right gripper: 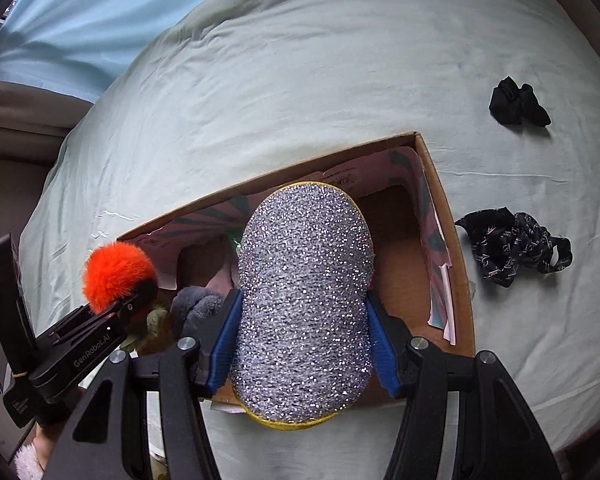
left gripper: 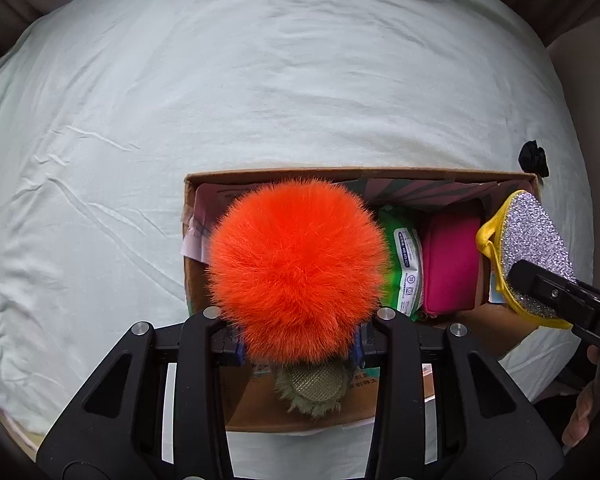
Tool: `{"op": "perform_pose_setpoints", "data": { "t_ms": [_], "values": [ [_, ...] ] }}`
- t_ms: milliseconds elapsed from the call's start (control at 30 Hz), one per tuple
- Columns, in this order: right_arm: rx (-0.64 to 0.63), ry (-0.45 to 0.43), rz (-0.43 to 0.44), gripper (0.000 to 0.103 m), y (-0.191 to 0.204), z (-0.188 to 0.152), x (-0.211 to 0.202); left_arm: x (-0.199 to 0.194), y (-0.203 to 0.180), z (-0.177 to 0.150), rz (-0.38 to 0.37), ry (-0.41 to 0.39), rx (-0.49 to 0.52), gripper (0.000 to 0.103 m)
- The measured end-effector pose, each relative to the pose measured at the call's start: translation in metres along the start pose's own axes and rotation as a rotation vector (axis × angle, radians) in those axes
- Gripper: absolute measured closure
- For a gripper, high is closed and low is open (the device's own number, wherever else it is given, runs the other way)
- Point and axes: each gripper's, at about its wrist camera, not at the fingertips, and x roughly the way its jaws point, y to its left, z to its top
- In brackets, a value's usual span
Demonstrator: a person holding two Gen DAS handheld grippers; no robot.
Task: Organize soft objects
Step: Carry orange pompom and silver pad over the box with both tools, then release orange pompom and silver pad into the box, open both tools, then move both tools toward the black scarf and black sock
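Both grippers hang over the box (right gripper: 448,216) mid-frame, left gripper (left gripper: 298,332) clamped on the pompom (left gripper: 296,268), right gripper (right gripper: 302,344) squeezing the sparkly pad (right gripper: 304,300), so I'd drop each into a free gap, pad toward the bare right side.

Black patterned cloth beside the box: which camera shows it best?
The right wrist view: the patterned cloth lies crumpled on the sheet, right of the box, fully visible. The left wrist view does not show it.

left gripper (left gripper: 298,336): black frame, silver screws | right gripper (right gripper: 304,344): blue pads, black frame
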Motion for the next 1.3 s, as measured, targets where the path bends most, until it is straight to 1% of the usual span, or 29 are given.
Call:
{"op": "perform_pose_setpoints", "data": {
  "t_ms": [33, 67, 100, 133, 167, 267, 467, 667, 733, 833, 933, 1100, 1300],
  "values": [
    [0.011, 0.005, -0.001, 0.046, -0.001, 0.002, 0.002, -0.001, -0.001, 0.001, -0.016, 0.004, 0.003, 0.060],
    [0.026, 0.011, 0.000, 0.036, -0.003, 0.005, 0.004, -0.001, -0.003, 0.002, -0.023, 0.009, 0.009, 0.034],
    [0.042, 0.008, -0.002, 0.023, -0.005, 0.007, 0.005, -0.002, -0.004, 0.004, -0.004, 0.011, 0.016, 0.016],
    [0.061, 0.000, -0.010, 0.017, -0.008, 0.008, 0.005, -0.005, -0.006, 0.004, 0.022, -0.001, 0.023, 0.001],
    [0.076, -0.006, -0.015, 0.012, -0.010, 0.009, 0.004, -0.010, -0.006, 0.003, 0.031, -0.018, 0.026, 0.000],
    [0.098, -0.011, -0.009, 0.012, -0.017, 0.010, 0.002, -0.014, 0.000, 0.000, 0.021, -0.013, 0.003, 0.000],
    [0.067, -0.028, -0.016, 0.012, -0.017, 0.004, -0.006, -0.019, 0.007, -0.011, 0.004, -0.008, -0.041, 0.000],
    [0.046, -0.081, -0.019, 0.012, -0.012, -0.008, -0.022, -0.033, 0.003, -0.020, 0.007, -0.030, -0.027, 0.000],
    [0.042, -0.086, -0.021, 0.012, -0.009, -0.010, -0.024, -0.041, 0.003, -0.024, 0.007, -0.039, -0.027, 0.000],
    [0.026, -0.094, -0.019, 0.012, -0.004, -0.015, -0.032, -0.056, 0.007, -0.028, -0.006, -0.068, -0.057, 0.000],
    [-0.011, -0.131, -0.017, 0.012, 0.003, -0.022, -0.045, -0.070, 0.011, -0.035, -0.022, -0.096, -0.083, 0.000],
    [-0.069, -0.182, -0.021, 0.012, 0.013, -0.038, -0.069, -0.094, 0.009, -0.054, -0.022, -0.136, -0.083, 0.000],
    [-0.134, -0.236, -0.036, 0.012, 0.022, -0.064, -0.107, -0.137, 0.005, -0.081, -0.045, -0.211, -0.106, 0.000]
  ]
}}
